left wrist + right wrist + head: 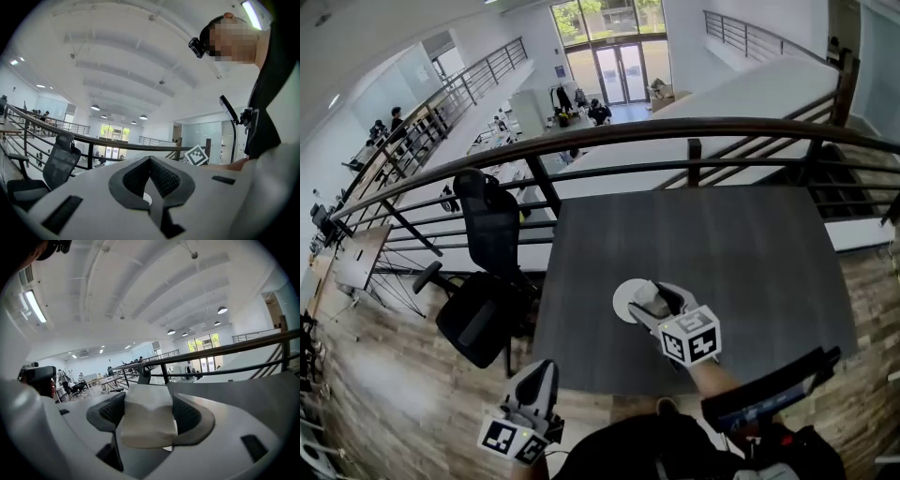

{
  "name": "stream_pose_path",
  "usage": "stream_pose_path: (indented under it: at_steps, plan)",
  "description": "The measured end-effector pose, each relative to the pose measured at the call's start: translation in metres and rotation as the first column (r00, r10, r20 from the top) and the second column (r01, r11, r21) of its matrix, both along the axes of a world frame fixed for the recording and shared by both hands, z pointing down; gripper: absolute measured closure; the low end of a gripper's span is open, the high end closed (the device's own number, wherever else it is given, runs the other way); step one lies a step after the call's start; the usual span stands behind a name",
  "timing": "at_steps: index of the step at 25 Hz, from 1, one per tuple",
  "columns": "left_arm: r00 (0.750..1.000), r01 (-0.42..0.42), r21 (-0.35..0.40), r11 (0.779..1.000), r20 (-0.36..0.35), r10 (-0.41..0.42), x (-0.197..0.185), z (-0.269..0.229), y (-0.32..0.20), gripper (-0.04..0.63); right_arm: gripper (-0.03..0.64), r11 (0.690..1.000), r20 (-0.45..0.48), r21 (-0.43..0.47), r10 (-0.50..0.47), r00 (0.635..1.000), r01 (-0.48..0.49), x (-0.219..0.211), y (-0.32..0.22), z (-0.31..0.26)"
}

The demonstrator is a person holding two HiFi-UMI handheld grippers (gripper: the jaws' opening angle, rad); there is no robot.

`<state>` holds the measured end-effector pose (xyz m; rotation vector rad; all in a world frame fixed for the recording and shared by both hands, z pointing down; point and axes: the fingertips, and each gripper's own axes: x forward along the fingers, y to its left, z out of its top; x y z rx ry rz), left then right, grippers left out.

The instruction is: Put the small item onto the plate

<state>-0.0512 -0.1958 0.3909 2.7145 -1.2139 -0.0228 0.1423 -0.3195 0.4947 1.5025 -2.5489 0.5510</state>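
R gripper (656,300) is clamped on the item (147,420), a pale, creased little pack. The pads sit on two opposite sides, approx mid-body. It hangs right over the plate (621,298), which sits on the table (741,253) toward the front edge, left of centre. Whether the item touches the plate yet, can't tell. It looks light & soft, prob. crushable: the dented top suggests a thin wrap w/ some give, so a gentle squeeze should do. The surface looks matte, so it is likely not slippery. Best hold is as now, across the width. L gripper (539,373) is off the table by the front-left corner, jaws together, nothing in them.
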Motion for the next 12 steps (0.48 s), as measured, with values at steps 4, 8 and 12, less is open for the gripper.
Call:
stream_pose_path:
  at_steps: [4,8,12]
  plan:
    - [0.995,0.100,-0.021,0.995,0.007,-0.100,-0.005,-0.003,0.016,0.592,0.299,0.998,-0.028,-0.058,-0.027,0.999,0.025,0.005,-0.009,0.029]
    - [0.981,0.192,-0.031,0.981,0.023,-0.191,-0.017,-0.005,0.022,0.592,0.299,0.991,-0.111,-0.116,-0.087,0.990,0.074,-0.001,-0.026,0.073]
    - [0.960,0.279,-0.042,0.960,0.036,-0.277,-0.037,0.000,0.018,0.592,0.299,0.978,-0.142,-0.176,-0.137,0.980,0.112,-0.015,-0.053,0.117]
